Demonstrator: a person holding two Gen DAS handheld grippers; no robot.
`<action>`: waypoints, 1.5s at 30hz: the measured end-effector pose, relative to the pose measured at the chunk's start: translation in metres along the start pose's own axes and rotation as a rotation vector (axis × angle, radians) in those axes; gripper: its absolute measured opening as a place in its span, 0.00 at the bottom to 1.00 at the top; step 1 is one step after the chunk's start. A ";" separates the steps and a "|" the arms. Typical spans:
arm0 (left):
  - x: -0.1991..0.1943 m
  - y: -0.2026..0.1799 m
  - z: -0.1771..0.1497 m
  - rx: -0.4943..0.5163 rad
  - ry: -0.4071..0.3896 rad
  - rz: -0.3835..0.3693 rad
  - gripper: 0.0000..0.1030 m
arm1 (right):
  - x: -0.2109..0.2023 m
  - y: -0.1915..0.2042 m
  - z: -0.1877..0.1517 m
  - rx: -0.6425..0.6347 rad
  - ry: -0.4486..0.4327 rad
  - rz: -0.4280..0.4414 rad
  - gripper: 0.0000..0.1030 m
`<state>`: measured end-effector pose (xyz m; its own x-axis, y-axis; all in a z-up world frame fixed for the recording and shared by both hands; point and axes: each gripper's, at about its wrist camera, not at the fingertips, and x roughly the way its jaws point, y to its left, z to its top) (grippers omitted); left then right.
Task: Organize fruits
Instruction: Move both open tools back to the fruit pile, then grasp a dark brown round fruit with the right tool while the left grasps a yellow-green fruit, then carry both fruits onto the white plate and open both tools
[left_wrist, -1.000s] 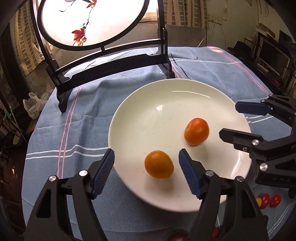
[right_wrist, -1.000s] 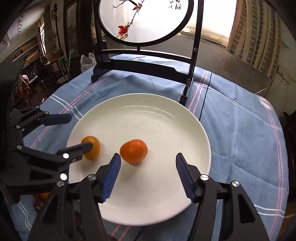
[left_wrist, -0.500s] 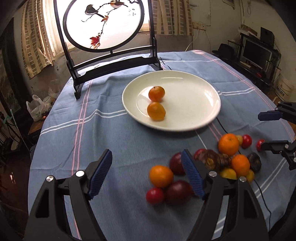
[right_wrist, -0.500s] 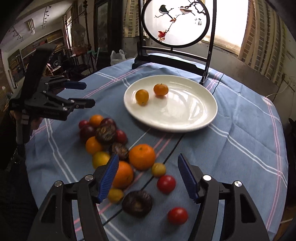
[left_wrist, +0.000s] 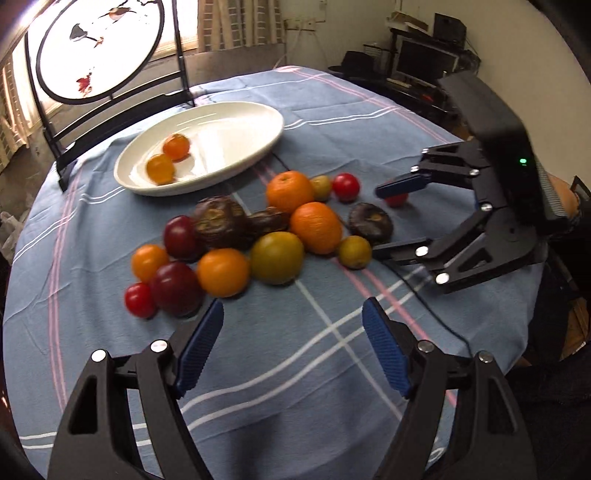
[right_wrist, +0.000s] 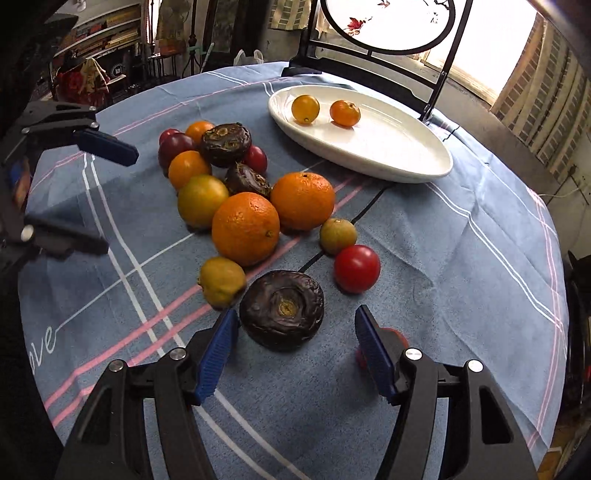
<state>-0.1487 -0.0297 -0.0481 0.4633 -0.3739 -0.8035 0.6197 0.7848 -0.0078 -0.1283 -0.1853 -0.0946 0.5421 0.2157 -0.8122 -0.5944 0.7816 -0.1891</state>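
Observation:
A white plate (left_wrist: 229, 129) (right_wrist: 388, 140) at the back of the table holds two small oranges (left_wrist: 176, 146) (right_wrist: 305, 108). In front of it lies a pile of fruit: big oranges (right_wrist: 245, 228), red tomatoes (right_wrist: 357, 268), plums and dark wrinkled fruits. My right gripper (right_wrist: 295, 312) (left_wrist: 378, 221) hangs low with a dark wrinkled fruit (right_wrist: 282, 309) partly between its jaws. The jaws are closing but the pads do not touch it. My left gripper (left_wrist: 293, 314) (right_wrist: 120, 202) is open over bare cloth just in front of the pile, holding nothing.
A round painted screen on a black stand (left_wrist: 96, 48) (right_wrist: 388, 26) rises behind the plate. A black cable (left_wrist: 436, 317) runs across the blue checked cloth. A red tomato (right_wrist: 399, 338) lies half hidden behind my right finger. Furniture crowds around the round table.
Both grippers have pulled back from over the plate to the fruit pile. The right one has come down around the dark fruit, and the left now faces the pile's near side.

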 end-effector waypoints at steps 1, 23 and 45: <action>0.004 -0.008 0.004 0.004 0.002 -0.011 0.73 | 0.000 -0.001 0.000 0.004 -0.008 0.015 0.47; 0.051 -0.030 0.037 -0.151 0.079 -0.012 0.25 | -0.044 -0.032 -0.029 0.098 -0.117 0.013 0.43; 0.024 0.098 0.156 -0.194 -0.165 0.388 0.25 | -0.033 -0.090 0.129 0.220 -0.310 0.011 0.43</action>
<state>0.0222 -0.0386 0.0244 0.7418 -0.0953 -0.6639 0.2578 0.9543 0.1512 -0.0162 -0.1873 0.0199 0.7103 0.3655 -0.6015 -0.4776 0.8781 -0.0303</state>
